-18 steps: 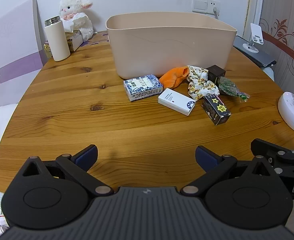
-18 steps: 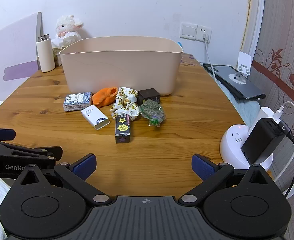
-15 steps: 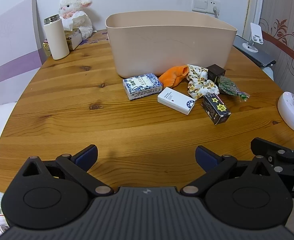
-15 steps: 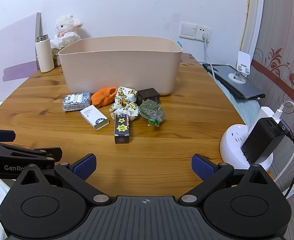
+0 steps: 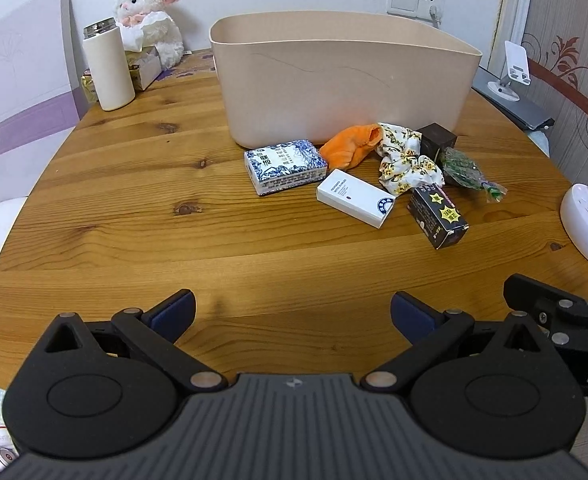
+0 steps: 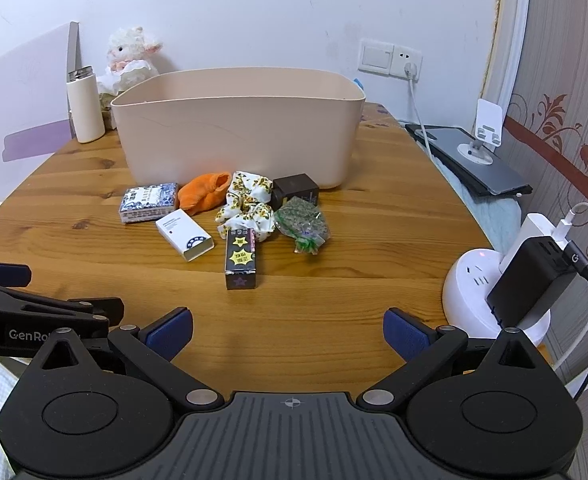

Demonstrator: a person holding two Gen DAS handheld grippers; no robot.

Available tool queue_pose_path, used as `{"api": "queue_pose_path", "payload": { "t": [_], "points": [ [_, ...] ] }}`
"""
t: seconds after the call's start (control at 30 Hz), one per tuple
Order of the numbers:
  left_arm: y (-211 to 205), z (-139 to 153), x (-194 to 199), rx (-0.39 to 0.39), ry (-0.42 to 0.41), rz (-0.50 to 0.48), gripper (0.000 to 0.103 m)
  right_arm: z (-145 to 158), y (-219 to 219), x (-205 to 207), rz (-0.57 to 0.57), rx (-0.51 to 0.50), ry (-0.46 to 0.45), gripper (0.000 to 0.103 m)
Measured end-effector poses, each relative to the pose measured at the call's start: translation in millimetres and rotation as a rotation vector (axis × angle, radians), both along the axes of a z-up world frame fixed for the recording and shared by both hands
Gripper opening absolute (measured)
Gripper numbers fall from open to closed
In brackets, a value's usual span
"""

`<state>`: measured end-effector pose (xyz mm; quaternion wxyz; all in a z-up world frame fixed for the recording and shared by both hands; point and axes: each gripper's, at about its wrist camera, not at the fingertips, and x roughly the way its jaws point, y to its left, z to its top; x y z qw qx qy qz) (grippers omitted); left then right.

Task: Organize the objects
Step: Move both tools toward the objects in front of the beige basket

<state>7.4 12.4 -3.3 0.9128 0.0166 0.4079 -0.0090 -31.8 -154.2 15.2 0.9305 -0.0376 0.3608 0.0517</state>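
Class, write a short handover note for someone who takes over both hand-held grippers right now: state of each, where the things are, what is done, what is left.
Left hand-held gripper: open, holding nothing, low over the near part of the table.
Right hand-held gripper: open, holding nothing, also near the front edge.
Things: blue-patterned box, white box, black starred box, orange cloth, floral scrunchie, dark cube box and green packet lie clustered in front of the beige bin.
Done: nothing visibly moved in; the bin's inside is hidden.
Left: all seven items.
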Motion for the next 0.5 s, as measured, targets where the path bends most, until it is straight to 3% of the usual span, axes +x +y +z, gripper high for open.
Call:
{"api": "queue_pose_path", "payload": {
  "t": [0.5],
  "points": [
    [-3.0,-2.8,12.0,0.004,0.009,-0.008,0.103,-5.4,-2.4,12.2,0.004,0.016,0.010,0.102]
  ]
}}
